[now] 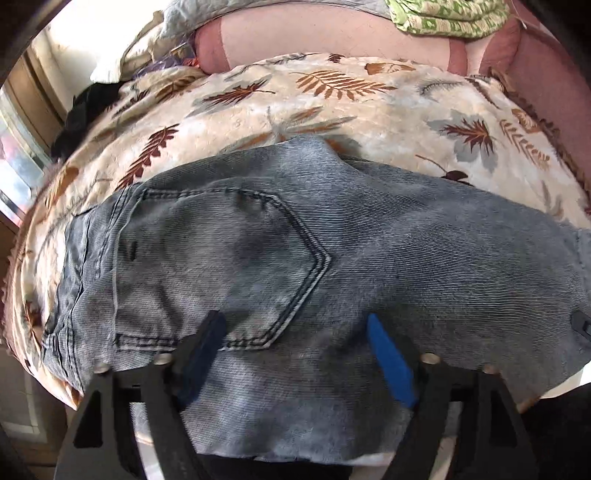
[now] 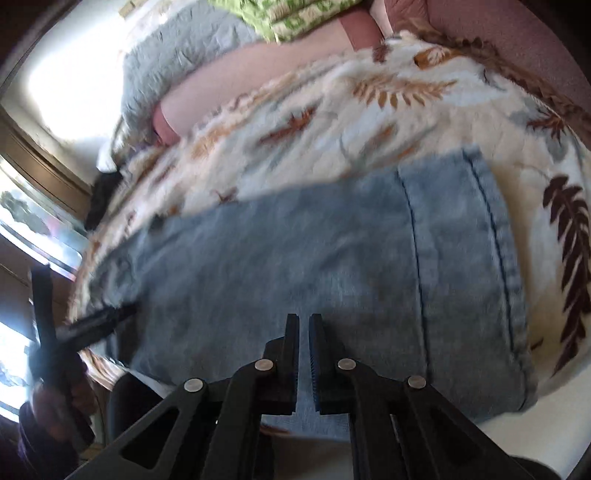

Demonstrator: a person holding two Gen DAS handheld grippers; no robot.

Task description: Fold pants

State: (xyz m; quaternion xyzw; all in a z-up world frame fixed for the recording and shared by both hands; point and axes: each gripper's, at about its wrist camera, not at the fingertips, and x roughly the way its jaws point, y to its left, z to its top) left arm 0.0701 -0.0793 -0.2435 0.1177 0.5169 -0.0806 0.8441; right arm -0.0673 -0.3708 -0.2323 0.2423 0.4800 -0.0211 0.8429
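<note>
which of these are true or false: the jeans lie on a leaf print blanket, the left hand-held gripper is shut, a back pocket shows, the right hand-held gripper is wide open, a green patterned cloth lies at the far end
1. The faded blue denim jeans lie on a cream leaf-print blanket: true.
2. The left hand-held gripper is shut: false, its fingers stand wide apart.
3. A stitched back pocket shows: true.
4. The right hand-held gripper is wide open: false, only a narrow gap.
5. A green patterned cloth lies at the far end: true.

Pants (image 1: 280, 258) flat on the blanket (image 1: 332, 110), pillows (image 1: 443, 18) behind, beyond the blanket's far edge.
</note>
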